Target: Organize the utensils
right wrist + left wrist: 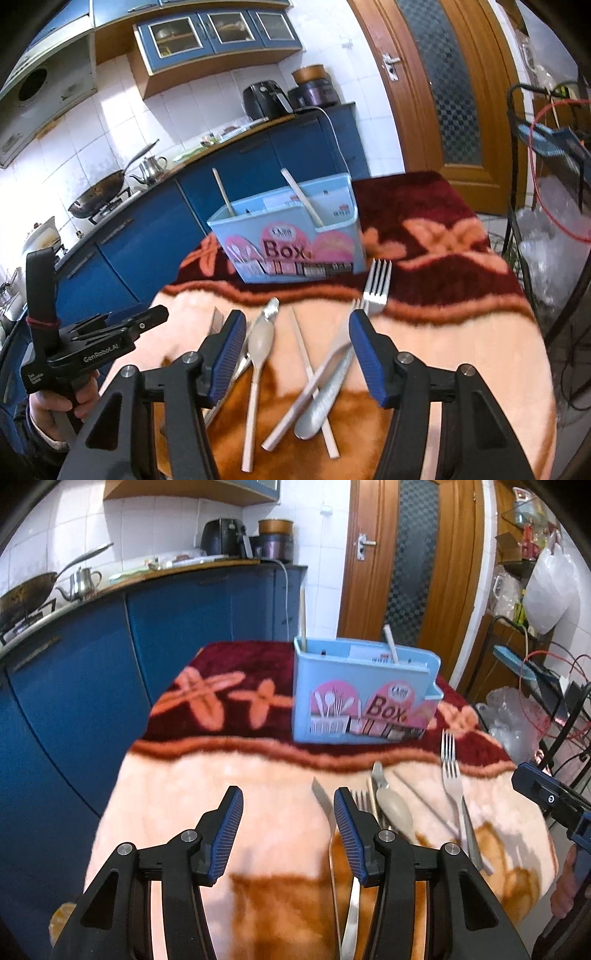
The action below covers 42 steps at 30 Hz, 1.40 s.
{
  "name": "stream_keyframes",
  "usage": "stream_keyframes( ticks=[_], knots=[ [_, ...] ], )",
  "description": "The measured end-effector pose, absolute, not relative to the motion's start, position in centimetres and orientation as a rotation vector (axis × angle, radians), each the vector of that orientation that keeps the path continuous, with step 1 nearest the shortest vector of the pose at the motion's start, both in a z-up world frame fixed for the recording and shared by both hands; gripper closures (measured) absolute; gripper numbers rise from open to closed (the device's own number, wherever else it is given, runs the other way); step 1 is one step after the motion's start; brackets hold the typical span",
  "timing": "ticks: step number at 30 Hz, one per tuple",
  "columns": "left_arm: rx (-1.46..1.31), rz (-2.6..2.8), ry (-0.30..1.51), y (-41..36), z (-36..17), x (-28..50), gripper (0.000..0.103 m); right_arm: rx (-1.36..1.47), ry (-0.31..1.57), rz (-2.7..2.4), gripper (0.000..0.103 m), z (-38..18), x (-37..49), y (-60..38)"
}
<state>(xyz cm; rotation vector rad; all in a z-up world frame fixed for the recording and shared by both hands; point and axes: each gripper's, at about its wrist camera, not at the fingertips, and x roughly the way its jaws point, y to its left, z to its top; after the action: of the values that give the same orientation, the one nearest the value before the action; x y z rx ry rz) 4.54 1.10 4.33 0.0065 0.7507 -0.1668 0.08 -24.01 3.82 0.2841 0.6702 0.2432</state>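
1. Cutlery: forks, a spoon and a chopstick lie loose on the blanket, at 6 o'clock from the blue box.
2. Right gripper hovers over the pile, jaws wide apart, holding nothing.
3. Left gripper is also spread wide and empty, with the pile at its 2 o'clock.
4. My guess: thin, stiff, slippery metal sunk in soft pile, so pinch mid-handle across the narrow width.
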Motion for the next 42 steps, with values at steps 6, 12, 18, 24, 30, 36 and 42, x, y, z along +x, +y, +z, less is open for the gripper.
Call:
stream_keyframes(
  ticks=[6,12,18,24,30,36,42],
  knots=[
    [0.020,-0.166,0.810,1.1,2.8,4.7,0.050,0.291,0.722,0.215,0.042,2.2,0.3,-24.3],
    [0.020,-0.176,0.850,0.8,1.8,5.0,0.050,0.284,0.754,0.203,0.042,1.3,0.4,-24.5],
    [0.030,-0.195,0.869,0.2,1.4,5.5,0.050,0.295,0.775,0.193,0.042,0.5,0.7,-24.7],
    [0.032,-0.211,0.892,-0.4,0.7,6.3,0.050,0.291,0.798,0.191,0.042,0.0,1.3,-24.6],
    [0.021,-0.229,0.908,-0.5,0.4,7.4,0.050,0.281,0.814,0.193,0.042,-0.2,2.1,-24.3],
    [0.010,-0.251,0.929,-0.8,-0.2,8.8,0.050,0.276,0.838,0.204,0.041,-0.5,3.4,-24.0],
    [-0.023,-0.262,0.942,-0.1,-0.6,9.7,0.051,0.257,0.858,0.211,0.042,-0.9,4.5,-23.6]
  ],
)
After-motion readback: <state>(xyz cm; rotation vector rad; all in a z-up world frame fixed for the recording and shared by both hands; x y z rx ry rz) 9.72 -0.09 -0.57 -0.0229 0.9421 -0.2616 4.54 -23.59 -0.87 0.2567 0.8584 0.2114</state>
